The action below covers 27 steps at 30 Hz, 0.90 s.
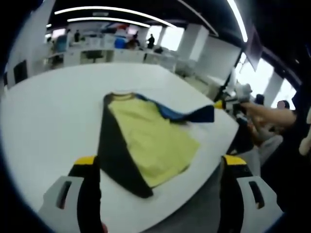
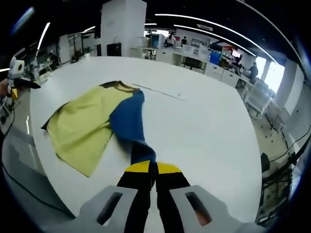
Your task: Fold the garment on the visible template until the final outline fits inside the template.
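Note:
A yellow garment (image 1: 150, 141) with a black side panel (image 1: 112, 145) lies flat on the white table (image 1: 48, 111). Its blue sleeve (image 1: 194, 115) is pulled out to the right, lifted off the table. My right gripper (image 1: 228, 103) holds that sleeve's tip. In the right gripper view the jaws of my right gripper (image 2: 148, 167) are shut on the blue sleeve (image 2: 129, 119), and the yellow body (image 2: 82, 126) spreads out to the left. My left gripper (image 1: 160, 162) hovers open above the garment's near hem, holding nothing. It also appears at the far left, my left gripper (image 2: 17, 73).
A thin dark line (image 2: 158, 91) runs across the white table (image 2: 204, 126) beyond the collar. The table's edge runs close under the garment's hem. A person's hand (image 1: 267, 116) holds the right gripper. Office desks (image 1: 107, 53) and people stand far behind.

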Available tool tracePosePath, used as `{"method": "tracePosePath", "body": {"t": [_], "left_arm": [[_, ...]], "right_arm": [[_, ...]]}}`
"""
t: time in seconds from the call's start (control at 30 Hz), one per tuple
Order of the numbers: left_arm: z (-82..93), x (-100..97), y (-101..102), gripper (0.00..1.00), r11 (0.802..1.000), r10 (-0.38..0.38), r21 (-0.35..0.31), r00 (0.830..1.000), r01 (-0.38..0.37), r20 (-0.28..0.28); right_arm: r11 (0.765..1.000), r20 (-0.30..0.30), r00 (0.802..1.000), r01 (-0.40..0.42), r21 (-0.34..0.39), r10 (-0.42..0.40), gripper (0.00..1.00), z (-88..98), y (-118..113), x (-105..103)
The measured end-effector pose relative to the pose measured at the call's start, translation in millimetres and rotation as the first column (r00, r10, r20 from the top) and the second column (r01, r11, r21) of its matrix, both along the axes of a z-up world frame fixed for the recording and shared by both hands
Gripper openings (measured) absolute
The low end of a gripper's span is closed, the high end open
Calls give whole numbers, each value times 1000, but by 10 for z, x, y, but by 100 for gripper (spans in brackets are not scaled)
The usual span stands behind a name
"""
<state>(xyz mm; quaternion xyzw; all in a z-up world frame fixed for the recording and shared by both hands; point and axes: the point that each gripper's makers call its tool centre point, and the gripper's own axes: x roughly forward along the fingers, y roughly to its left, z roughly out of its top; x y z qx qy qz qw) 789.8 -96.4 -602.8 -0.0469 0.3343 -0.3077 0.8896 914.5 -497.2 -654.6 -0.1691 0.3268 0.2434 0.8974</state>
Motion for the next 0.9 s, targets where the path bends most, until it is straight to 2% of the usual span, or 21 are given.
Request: {"method": "tracePosePath", "body": {"t": [0.67,0.9], "left_arm": [[-44,4,23,98,1000,10,16,1000,-10,-15],[-69,15,16,98,1000,12,23,1000,-11,-23]], "right_arm": [[990,2,999,-32,-140,33,3,-77,-481,400],[986,4,999,-34,-163,35,3,-128,-596,546]]}}
